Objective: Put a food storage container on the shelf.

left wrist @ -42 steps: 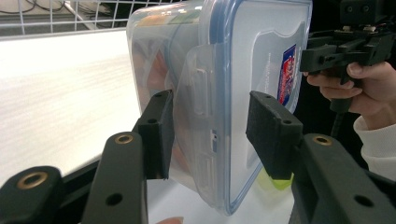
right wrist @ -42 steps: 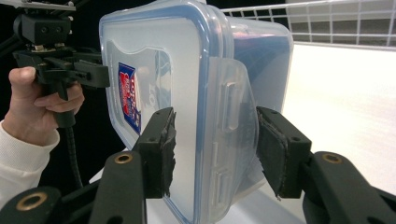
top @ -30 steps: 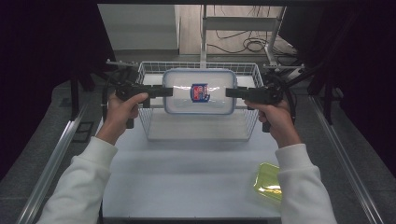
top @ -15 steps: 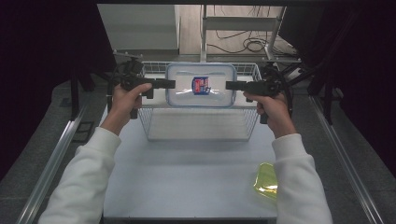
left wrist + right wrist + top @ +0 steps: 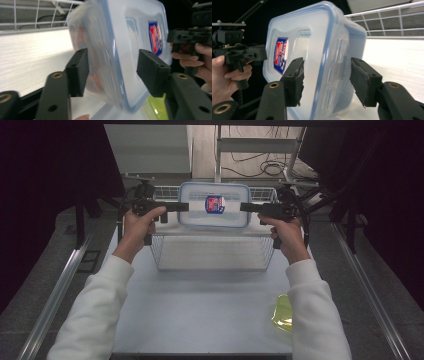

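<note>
One lidded container [image 5: 215,205], lid up, long axis gripper-to-gripper.

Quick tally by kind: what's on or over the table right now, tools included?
Plastic container, clear with a blue-rimmed lid: 1
Wire basket, white: 1
Yellow-green item at the table's near right edge: 1
Handheld tools: 2, left tool and right tool, one at each end of the container
Total: 5
</note>
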Demonstrator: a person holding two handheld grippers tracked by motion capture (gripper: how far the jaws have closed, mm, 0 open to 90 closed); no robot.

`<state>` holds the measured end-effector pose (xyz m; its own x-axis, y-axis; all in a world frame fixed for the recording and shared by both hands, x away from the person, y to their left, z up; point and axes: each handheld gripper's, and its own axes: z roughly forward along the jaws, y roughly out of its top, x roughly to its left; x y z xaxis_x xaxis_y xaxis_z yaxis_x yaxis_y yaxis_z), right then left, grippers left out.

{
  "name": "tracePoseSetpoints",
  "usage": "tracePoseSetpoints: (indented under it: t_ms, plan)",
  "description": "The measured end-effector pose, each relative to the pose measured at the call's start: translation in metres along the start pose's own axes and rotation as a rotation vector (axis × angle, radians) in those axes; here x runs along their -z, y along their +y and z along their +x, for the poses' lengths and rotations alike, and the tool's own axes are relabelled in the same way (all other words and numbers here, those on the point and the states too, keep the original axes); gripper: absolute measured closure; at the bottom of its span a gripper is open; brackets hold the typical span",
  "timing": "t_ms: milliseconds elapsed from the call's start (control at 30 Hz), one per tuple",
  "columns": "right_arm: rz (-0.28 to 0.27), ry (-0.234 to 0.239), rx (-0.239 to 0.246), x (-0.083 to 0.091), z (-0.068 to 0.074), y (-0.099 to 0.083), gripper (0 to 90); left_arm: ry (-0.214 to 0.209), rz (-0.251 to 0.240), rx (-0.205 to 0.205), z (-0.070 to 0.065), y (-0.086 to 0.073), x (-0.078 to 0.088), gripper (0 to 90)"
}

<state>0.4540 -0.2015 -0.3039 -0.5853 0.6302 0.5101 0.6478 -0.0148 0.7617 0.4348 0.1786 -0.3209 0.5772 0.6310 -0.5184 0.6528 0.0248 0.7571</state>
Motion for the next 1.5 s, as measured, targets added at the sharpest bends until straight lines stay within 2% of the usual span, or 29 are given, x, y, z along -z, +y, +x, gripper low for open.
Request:
tracePoseSetpoints:
  t_ms: [67, 100, 133, 167, 200, 233, 367, 433, 500, 533, 567, 600, 633, 667, 700, 733, 767, 800, 833, 933, 1033, 1133, 1167, 1233, 1500]
  plan:
    - [-0.007, -0.011, -0.01, -0.001, -0.001, -0.001, 43.2, 0.003, 0.0, 0.004, 0.0, -0.001, -0.002, 42.3]
    - [-0.007, -0.027, -0.039, -0.004, -0.003, -0.003, 40.3, 0.01, 0.003, 0.005, 0.001, -0.002, -0.005, 37.7]
    - [-0.007, -0.027, -0.039, -0.004, -0.003, -0.003, 40.3, 0.023, -0.001, 0.017, 0.001, -0.003, -0.007, 37.7]
    - [-0.016, -0.039, -0.039, -0.005, -0.005, -0.005, 39.1, 0.031, -0.029, 0.046, 0.002, -0.004, -0.008, 33.9]
    - [-0.012, -0.041, -0.042, -0.006, -0.007, -0.007, 38.6, 0.024, -0.032, 0.047, 0.004, -0.004, -0.008, 35.8]
    - [-0.041, -0.008, -0.095, -0.007, -0.011, -0.01, 36.5, 0.015, -0.033, 0.05, 0.004, -0.005, -0.009, 34.6]
    - [-0.071, -0.019, -0.1, -0.002, -0.01, -0.012, 33.8, 0.049, -0.055, 0.05, 0.003, -0.005, -0.002, 22.4]
    - [-0.089, -0.033, -0.083, 0.005, -0.008, -0.012, 34.3, 0.041, -0.071, 0.054, 0.003, -0.005, 0.003, 18.7]
    - [-0.09, -0.035, -0.074, 0.008, -0.007, -0.012, 36.6, 0.032, -0.077, 0.051, 0.003, -0.006, 0.007, 18.1]
    - [-0.089, -0.047, -0.054, 0.014, -0.005, -0.013, 39.7, 0.033, -0.079, 0.047, 0.002, -0.008, 0.01, 18.1]
    - [-0.077, -0.071, -0.028, 0.022, -0.002, -0.017, 49.6, 0.023, -0.085, 0.04, 0.0, -0.012, 0.016, 18.3]
    - [-0.077, -0.071, -0.028, 0.022, -0.002, -0.017, 49.6, 0.023, -0.085, 0.04, 0.0, -0.012, 0.016, 18.3]
    - [-0.047, -0.097, 0.002, 0.03, 0.002, -0.023, 61.4, 0.009, -0.082, 0.032, -0.001, -0.016, 0.021, 18.3]
    - [-0.047, -0.097, 0.002, 0.03, 0.002, -0.023, 61.4, 0.009, -0.082, 0.032, -0.001, -0.016, 0.021, 18.5]
    - [-0.001, -0.091, 0.06, 0.034, 0.008, -0.032, 74.4, 0.005, -0.086, 0.03, -0.002, -0.019, 0.024, 19.0]
    - [-0.001, -0.091, 0.06, 0.034, 0.008, -0.032, 74.4, -0.005, -0.085, 0.029, -0.002, -0.021, 0.026, 19.0]
    - [0.043, -0.073, 0.105, 0.034, 0.014, -0.041, 82.8, -0.021, -0.082, 0.028, -0.004, -0.026, 0.029, 19.2]
    - [0.043, -0.073, 0.105, 0.034, 0.014, -0.041, 82.8, -0.021, -0.082, 0.028, -0.004, -0.026, 0.029, 19.4]
    - [0.066, -0.06, 0.143, 0.029, 0.021, -0.049, 87.9, -0.028, -0.073, 0.021, -0.007, -0.03, 0.031, 19.2]
    - [0.088, -0.049, 0.164, 0.023, 0.026, -0.054, 88.9, -0.034, -0.062, 0.009, -0.01, -0.034, 0.033, 19.1]
    - [0.13, -0.018, 0.194, 0.003, 0.033, -0.063, 89.0, -0.042, -0.052, -0.002, -0.013, -0.042, 0.037, 19.6]
    - [0.14, -0.019, 0.209, -0.005, 0.034, -0.065, 89.0, -0.045, -0.045, -0.008, -0.014, -0.045, 0.038, 20.0]
    - [0.128, -0.023, 0.208, -0.012, 0.033, -0.065, 89.0, -0.047, -0.041, -0.011, -0.014, -0.046, 0.038, 20.3]
    - [0.119, -0.039, 0.2, -0.015, 0.031, -0.064, 89.1, -0.048, -0.038, -0.013, -0.013, -0.047, 0.039, 20.3]
    - [0.039, -0.108, 0.145, -0.015, 0.023, -0.059, 89.1, -0.052, -0.024, -0.01, -0.013, -0.054, 0.037, 20.1]
